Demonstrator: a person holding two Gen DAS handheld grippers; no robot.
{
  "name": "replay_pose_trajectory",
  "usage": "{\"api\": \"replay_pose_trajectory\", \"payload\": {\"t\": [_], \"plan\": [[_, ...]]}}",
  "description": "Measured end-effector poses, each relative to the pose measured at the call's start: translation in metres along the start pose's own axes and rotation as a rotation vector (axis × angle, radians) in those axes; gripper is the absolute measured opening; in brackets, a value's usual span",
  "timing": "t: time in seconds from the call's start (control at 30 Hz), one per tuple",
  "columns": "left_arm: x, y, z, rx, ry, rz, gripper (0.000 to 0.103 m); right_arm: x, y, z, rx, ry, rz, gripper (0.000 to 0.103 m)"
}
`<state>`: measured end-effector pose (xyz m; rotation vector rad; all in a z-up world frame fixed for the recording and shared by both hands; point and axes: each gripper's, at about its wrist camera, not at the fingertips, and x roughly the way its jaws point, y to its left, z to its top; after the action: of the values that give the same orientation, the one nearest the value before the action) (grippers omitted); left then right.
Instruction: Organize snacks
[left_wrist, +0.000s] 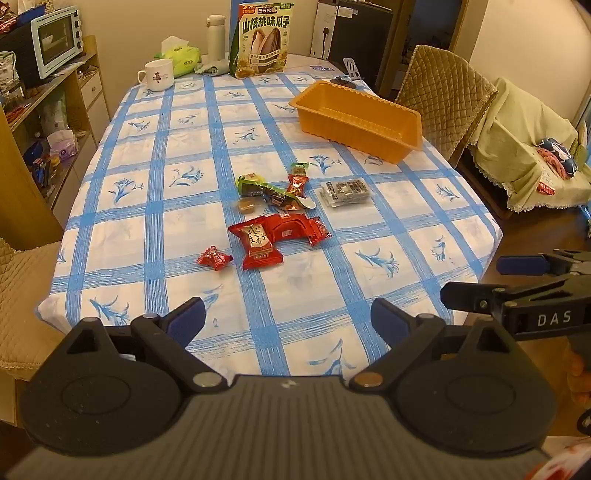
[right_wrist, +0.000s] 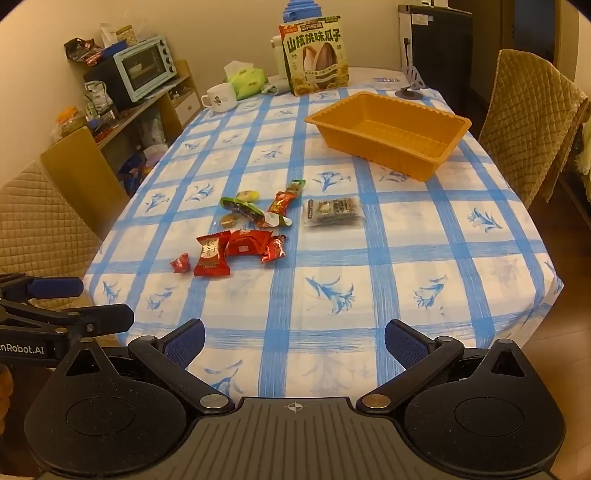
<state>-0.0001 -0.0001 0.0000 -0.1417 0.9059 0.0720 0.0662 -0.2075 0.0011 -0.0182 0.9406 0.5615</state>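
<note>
1. The table (left_wrist: 155, 206), under a blue-checked cloth, stretches away ahead of both pairs of tongs; the left gripper (left_wrist: 287, 314) and the right gripper (right_wrist: 294, 338) hover side by side at its near edge, each with its jaws spread wide and nothing between them.
2. The orange tray (right_wrist: 436, 122) sits far ahead and off to the right of both tongs, well apart from the snacks; what shows of its floor looks bare, so I judge that nothing has been sorted into it yet and the whole job remains.
3. The big seed bag (left_wrist: 261, 40) stands upright at the far end, straight ahead of the left tongs; whether it belongs to the sorting I cannot tell.
4. The clear dark packet (right_wrist: 332, 212) lies ahead of the right tongs, just right of the main scatter; its print is too small to read.
5. The large red packet (left_wrist: 258, 242) lies ahead of the left tongs, overlapping a second red wrapper (left_wrist: 295, 229) behind it; how many red pieces are stacked there is hard to make out.
6. The green wrapper (left_wrist: 255, 186) and small sweets around it form a tangle further on; single pieces blur together.
7. The small red candy (left_wrist: 213, 258) lies alone, nearest the left tongs and slightly left; it looks the easiest first pick.
</note>
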Motion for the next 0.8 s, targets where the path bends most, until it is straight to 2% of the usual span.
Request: {"api": "replay_pose_trajectory", "payload": {"t": [0.8], "plan": [[-0.0001, 0.0000, 0.0001, -0.003, -0.001, -0.003, 0.096, 0.0019, 0.0048, 0.0025, -0.003, -0.001, -0.002, 0.103]]}}
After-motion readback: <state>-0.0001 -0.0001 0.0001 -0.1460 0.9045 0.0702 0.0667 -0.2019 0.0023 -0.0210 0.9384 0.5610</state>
